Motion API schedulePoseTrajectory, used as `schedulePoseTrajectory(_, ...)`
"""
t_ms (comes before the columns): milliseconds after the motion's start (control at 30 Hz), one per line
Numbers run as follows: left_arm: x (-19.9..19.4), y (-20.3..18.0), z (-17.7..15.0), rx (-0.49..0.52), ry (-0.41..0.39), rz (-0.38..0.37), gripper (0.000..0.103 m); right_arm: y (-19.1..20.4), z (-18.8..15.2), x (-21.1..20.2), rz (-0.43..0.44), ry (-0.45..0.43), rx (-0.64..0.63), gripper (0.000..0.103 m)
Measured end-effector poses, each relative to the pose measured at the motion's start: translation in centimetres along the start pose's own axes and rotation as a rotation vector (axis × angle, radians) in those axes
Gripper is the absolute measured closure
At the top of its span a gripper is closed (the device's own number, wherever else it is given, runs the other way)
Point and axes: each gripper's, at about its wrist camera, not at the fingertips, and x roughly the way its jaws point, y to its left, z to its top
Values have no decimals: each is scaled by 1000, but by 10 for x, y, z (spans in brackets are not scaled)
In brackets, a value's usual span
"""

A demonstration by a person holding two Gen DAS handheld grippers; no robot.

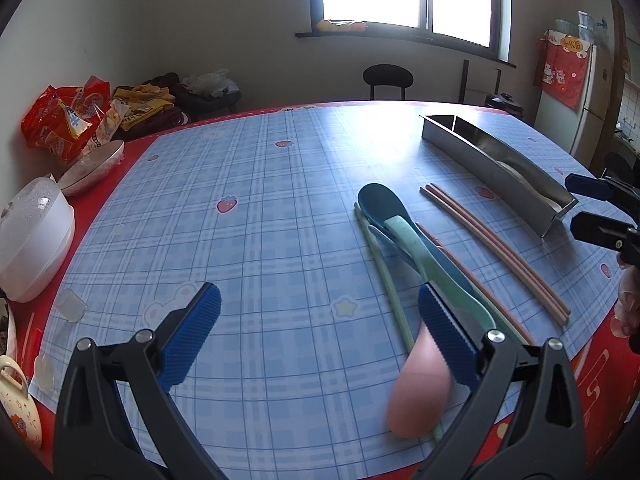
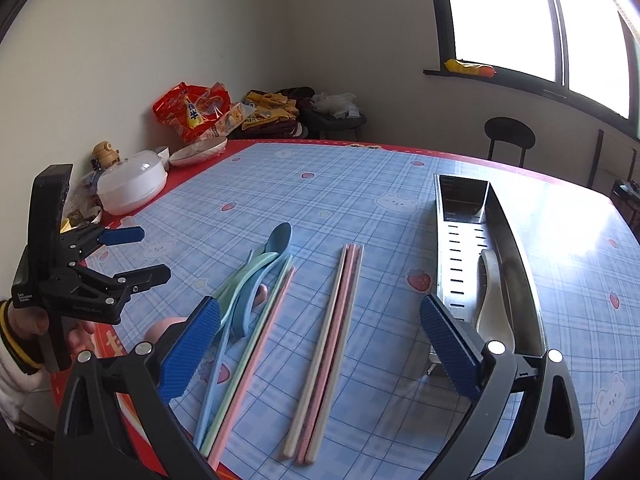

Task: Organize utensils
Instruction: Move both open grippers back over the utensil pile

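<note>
**Ana:** Spoons first, or chopsticks?

**Ben:** Spoons, I'd judge. The left gripper [image 1: 320, 328] hangs with its jaws wide apart and empty, and the spoon pile [image 1: 404, 240] lies at about one o'clock from it: a dark blue spoon, a mint one across it, a pink spoon [image 1: 420, 392] nearest the camera beside the right pad. Take the top one by the handle, square across the pads, so the ones under it don't drag.

**Ana:** And the right gripper [image 2: 320, 344]?

**Ben:** Also spread open, holding nothing. The loose chopsticks [image 2: 328, 344] run straight between its fingers, towards twelve o'clock. The metal holder [image 2: 460, 216] sits at two o'clock, with one white spoon [image 2: 492, 304] already lying in it.

**Ana:** Any risk?

**Ben:** Thin sticks on a slick cloth may roll; pinch them together near the middle.

**Ana:** What of the room?

**Ben:** A blue plaid tablecloth [image 2: 340, 192] with strawberries and bears, red-edged. Snack bags [image 2: 192, 112] and a white lidded container [image 2: 132, 186] at ten o'clock, a bright window and a black stool [image 2: 510, 136] beyond
</note>
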Motion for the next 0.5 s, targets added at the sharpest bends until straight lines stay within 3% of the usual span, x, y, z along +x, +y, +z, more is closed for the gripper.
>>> schedulePoseTrajectory(200, 7, 10, -2, -59, -14, 1, 6, 4, -4, 10, -30, 24, -6, 6)
schedulePoseTrajectory(367, 7, 9, -4, -52, -29, 15, 6, 9, -4, 14, 48, 53, -36, 6)
schedulePoseTrajectory(500, 4, 8, -6, -49, -47, 37, 6, 16, -3, 17, 58, 58, -39, 6)
